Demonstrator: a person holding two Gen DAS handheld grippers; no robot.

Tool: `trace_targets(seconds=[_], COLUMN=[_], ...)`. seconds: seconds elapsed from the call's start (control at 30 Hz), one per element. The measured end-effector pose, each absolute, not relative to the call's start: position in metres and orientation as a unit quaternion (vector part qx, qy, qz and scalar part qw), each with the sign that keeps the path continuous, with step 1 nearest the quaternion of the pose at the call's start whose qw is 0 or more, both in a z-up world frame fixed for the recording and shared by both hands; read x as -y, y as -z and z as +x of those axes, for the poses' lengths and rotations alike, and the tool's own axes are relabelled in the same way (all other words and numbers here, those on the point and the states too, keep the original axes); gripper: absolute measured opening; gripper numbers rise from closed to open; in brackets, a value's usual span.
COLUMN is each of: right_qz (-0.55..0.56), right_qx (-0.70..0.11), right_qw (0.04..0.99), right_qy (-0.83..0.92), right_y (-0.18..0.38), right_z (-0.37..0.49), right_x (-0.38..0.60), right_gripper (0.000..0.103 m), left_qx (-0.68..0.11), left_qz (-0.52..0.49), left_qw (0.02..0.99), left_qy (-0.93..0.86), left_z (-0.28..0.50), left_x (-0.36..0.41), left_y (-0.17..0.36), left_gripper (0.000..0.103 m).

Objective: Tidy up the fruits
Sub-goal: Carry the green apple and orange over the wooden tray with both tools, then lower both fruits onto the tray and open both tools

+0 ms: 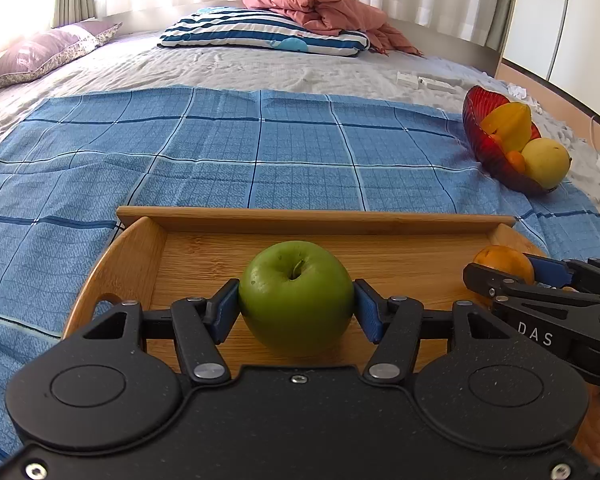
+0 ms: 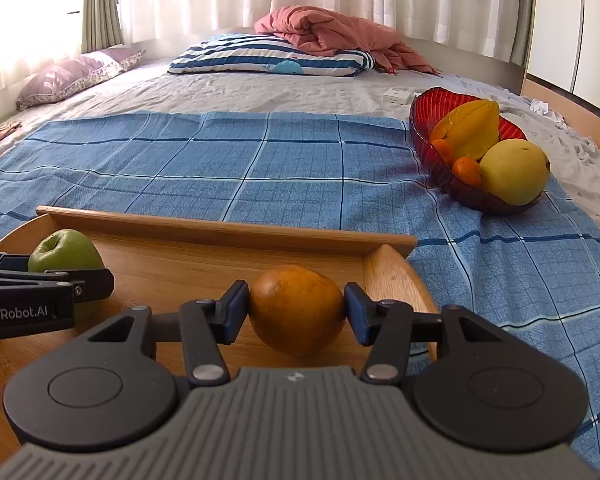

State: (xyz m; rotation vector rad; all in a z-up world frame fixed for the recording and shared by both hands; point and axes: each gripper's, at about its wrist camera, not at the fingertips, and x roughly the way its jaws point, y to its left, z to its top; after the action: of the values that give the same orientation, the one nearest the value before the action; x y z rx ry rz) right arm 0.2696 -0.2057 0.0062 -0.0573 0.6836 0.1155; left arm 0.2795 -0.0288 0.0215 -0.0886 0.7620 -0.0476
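A green apple (image 1: 296, 296) rests on the floor of a wooden tray (image 1: 316, 220), and my left gripper (image 1: 296, 300) is shut on it, blue pads against both sides. In the right wrist view the same apple (image 2: 66, 254) sits at the tray's left end behind the left gripper (image 2: 48, 270). An orange (image 2: 296, 308) lies at the right end of the tray (image 2: 220, 230). My right gripper (image 2: 297, 304) is shut on it, one pad on each side. From the left wrist, the orange (image 1: 504, 262) shows partly behind the right gripper (image 1: 508, 270).
A red glass bowl (image 2: 424, 140) on the right of the blue checked cloth (image 2: 260, 160) holds a starfruit (image 2: 472, 130), a yellow round fruit (image 2: 514, 170) and small tangerines (image 2: 466, 170). Farther back on the bed lie a striped pillow (image 2: 268, 58) and a pink blanket (image 2: 332, 36).
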Motion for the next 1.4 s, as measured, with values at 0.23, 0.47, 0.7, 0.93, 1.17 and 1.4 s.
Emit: trace_targets(seconds=[0.23, 0.47, 0.7, 0.93, 1.17, 1.4], right_qz=[-0.031, -0.035, -0.032, -0.031, -0.022, -0.034], right_qx=[-0.336, -0.334, -0.328, -0.324, -0.320, -0.318], right_qw=[0.940, 0.940, 0.942, 0.943, 0.944, 0.944], right_qy=[-0.060, -0.061, -0.063, -0.071, -0.076, -0.080], right_y=[-0.008, -0.009, -0.009, -0.006, -0.007, -0.005], right_z=[0.268, 0.264, 0.261, 0.249, 0.237, 0.225], right_x=[0.205, 0.204, 0.206, 0.206, 0.210, 0.212], right_gripper=[0.059, 0.059, 0.069, 0.077, 0.087, 0.092], left_qx=[-0.376, -0.377, -0.371, -0.366, -0.371, -0.365], left_qz=[-0.041, -0.037, -0.030, -0.019, -0.031, -0.023], left_qw=[0.925, 0.925, 0.928, 0.930, 0.928, 0.930], left_qy=[0.024, 0.023, 0.021, 0.020, 0.023, 0.025], left_z=[0.280, 0.279, 0.275, 0.267, 0.256, 0.241], left_x=[0.028, 0.029, 0.032, 0.031, 0.023, 0.023], left_y=[-0.022, -0.022, -0.023, -0.022, -0.019, -0.019], left_gripper=[0.058, 0.058, 0.072, 0.091, 0.098, 0.102])
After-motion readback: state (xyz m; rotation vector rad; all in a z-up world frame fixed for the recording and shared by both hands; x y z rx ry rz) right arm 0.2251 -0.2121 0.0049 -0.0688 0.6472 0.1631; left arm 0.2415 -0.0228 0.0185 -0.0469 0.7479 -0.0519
